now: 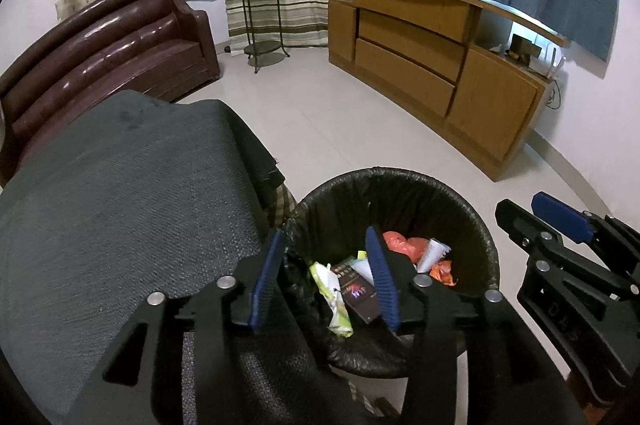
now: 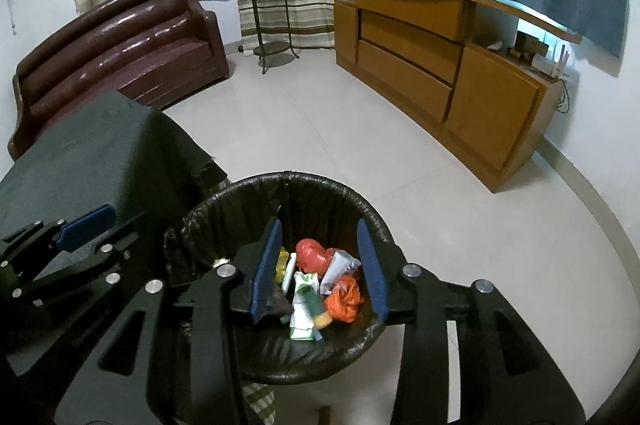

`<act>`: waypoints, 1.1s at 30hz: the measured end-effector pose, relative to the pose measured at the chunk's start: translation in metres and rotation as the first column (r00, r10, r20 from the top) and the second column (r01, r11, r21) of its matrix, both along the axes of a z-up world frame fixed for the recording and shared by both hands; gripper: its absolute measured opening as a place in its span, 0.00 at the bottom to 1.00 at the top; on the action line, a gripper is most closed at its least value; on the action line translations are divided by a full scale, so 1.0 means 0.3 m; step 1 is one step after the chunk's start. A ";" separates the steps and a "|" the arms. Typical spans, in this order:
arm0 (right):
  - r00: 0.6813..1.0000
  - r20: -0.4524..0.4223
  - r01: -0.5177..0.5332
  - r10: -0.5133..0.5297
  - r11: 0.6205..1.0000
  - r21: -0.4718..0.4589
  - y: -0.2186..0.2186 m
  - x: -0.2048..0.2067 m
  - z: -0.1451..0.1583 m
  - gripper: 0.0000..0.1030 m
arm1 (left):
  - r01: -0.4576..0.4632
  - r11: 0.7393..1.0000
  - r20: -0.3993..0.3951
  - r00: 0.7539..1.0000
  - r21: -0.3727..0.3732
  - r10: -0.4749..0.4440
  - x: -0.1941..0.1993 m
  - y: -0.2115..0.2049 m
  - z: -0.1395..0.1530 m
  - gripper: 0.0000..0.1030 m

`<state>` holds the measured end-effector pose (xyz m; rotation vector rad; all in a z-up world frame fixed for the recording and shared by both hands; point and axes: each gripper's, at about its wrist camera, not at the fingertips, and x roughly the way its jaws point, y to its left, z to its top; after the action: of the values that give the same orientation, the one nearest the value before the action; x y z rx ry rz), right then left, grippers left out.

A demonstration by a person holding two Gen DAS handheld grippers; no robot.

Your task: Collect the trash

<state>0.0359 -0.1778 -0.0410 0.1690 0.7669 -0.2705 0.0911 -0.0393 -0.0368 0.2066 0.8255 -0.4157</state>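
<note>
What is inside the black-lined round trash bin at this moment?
Inside the black-lined round trash bin: crumpled orange plastic bag, red plastic bag, green-and-white wrapper, dark printed packet. Anything beneath this pile is covered. Both grippers hover open above, holding nothing.

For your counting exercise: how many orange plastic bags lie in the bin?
2: one orange bag near the front, one redder bag behind it, both inside the bin. Others may be buried.
</note>
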 end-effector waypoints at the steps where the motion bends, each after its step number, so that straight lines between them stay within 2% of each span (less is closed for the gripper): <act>1: 1.000 0.000 0.000 0.000 1.000 0.000 0.000 0.000 0.000 0.38 | 0.000 1.000 0.001 1.000 0.000 0.000 0.000 -0.001 0.001 0.47; 3: 1.000 0.002 0.001 -0.001 1.000 -0.001 0.000 -0.001 0.000 0.39 | -0.001 1.000 0.001 1.000 -0.001 0.001 0.002 -0.003 0.001 0.51; 15: 0.999 0.020 0.029 -0.028 0.999 -0.014 0.000 -0.022 0.030 0.52 | -0.016 1.000 0.014 1.000 -0.014 0.016 -0.003 0.013 0.022 0.57; 24: 0.998 0.049 0.035 -0.033 0.998 -0.042 0.032 -0.082 0.079 0.62 | -0.040 0.998 0.045 0.998 -0.043 0.042 -0.047 0.092 0.069 0.62; 27: 0.998 0.054 0.029 -0.026 0.998 -0.052 0.054 -0.108 0.095 0.62 | -0.051 0.998 0.070 0.996 -0.047 0.054 -0.074 0.116 0.090 0.67; 33: 0.998 0.067 0.018 -0.013 0.998 -0.066 0.091 -0.157 0.122 0.62 | -0.062 0.996 0.096 0.993 -0.068 0.069 -0.134 0.170 0.125 0.69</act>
<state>-0.0111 -0.1506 -0.0044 0.1204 0.6894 -0.3036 0.0509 0.0118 0.0007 0.1386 0.7188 -0.3668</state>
